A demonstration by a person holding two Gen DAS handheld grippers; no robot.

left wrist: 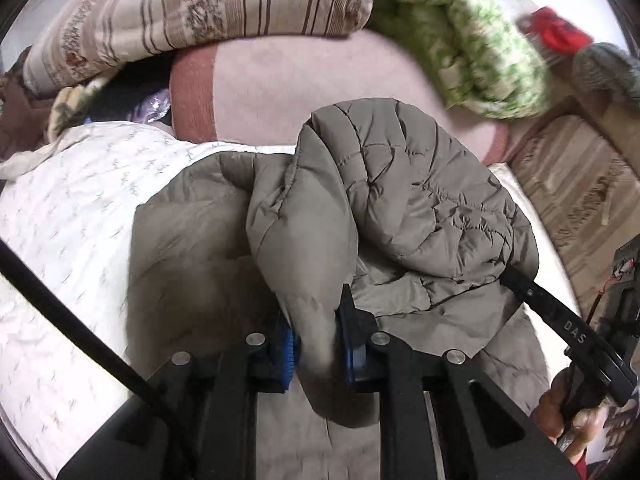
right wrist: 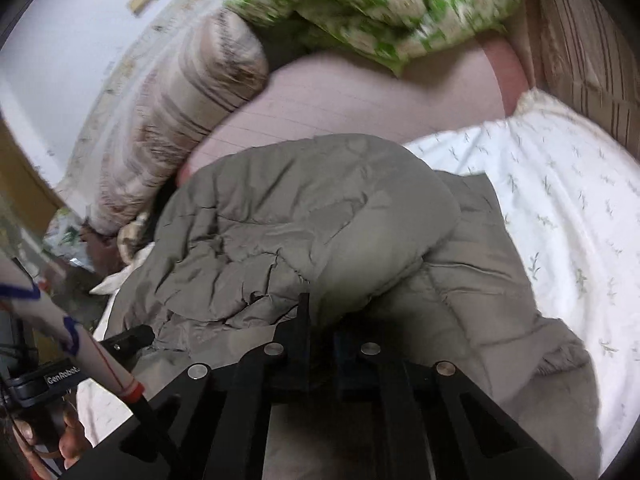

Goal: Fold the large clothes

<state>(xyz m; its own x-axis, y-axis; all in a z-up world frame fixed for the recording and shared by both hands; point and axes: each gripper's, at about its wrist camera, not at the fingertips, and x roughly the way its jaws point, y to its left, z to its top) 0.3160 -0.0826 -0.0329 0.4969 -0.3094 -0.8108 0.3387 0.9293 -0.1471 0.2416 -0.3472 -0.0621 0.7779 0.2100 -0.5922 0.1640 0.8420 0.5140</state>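
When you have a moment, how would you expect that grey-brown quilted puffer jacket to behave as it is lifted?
The grey-brown quilted puffer jacket probably flops: it sags around both grippers' jaws. Its puffy quilting suggests it is light for its bulk. The smooth shell may slip.

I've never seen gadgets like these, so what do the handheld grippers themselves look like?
Both the left gripper and right gripper are matte black angular linkages with round silver pivot pins. The left has blue finger pads. A black cable trails off it. White "DAS" lettering marks the right one.
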